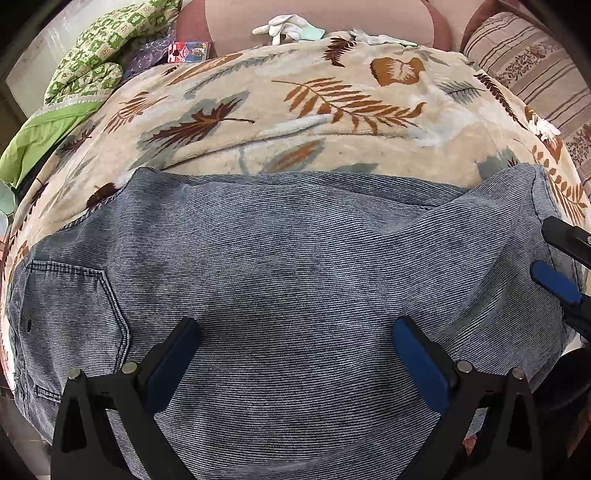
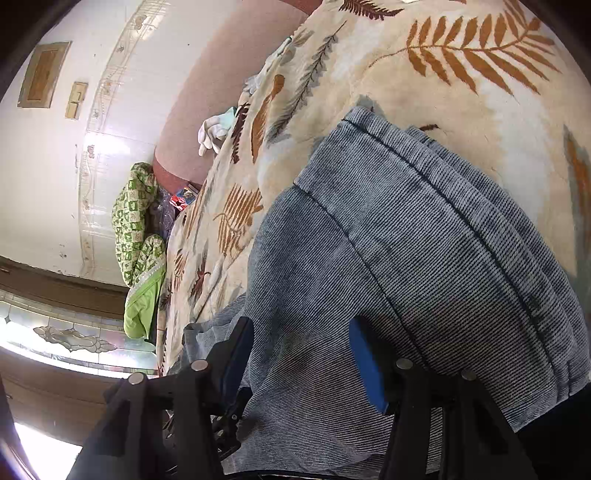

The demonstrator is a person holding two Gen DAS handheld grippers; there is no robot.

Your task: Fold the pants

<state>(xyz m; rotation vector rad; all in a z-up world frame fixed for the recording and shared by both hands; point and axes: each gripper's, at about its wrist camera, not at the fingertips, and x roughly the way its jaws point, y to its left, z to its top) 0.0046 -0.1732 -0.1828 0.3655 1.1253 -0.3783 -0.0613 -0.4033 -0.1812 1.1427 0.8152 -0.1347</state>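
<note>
- Jaws of the left gripper (image 1: 295,350) stand wide apart at the bottom of the left wrist view, blue pads facing each other, nothing between them but the denim lying underneath.
- Jaws of the right gripper (image 2: 301,354) are likewise spread at the bottom of the right wrist view; whether the pads touch the cloth cannot be told.
- Right gripper also shows at the right edge of the left wrist view, black frame with a blue pad, at the right end of the denim.
- Pants (image 1: 288,266), grey-blue striped denim, lie flat across the lower half of the left wrist view on a bed; a stitched back pocket (image 1: 70,314) sits at lower left.
- In the right wrist view the pants (image 2: 424,240) show stacked layers, with hemmed leg ends at upper centre of the frame.
- Blanket (image 1: 314,99), cream with brown and grey leaf print, covers the bed beyond and beside the pants.
- White gloves (image 1: 280,26) lie at the top centre, at the blanket's far edge.
- Green patterned quilt (image 1: 99,55) is bunched at upper left, off the blanket.
- Striped pillow (image 1: 535,74) at upper right.
</note>
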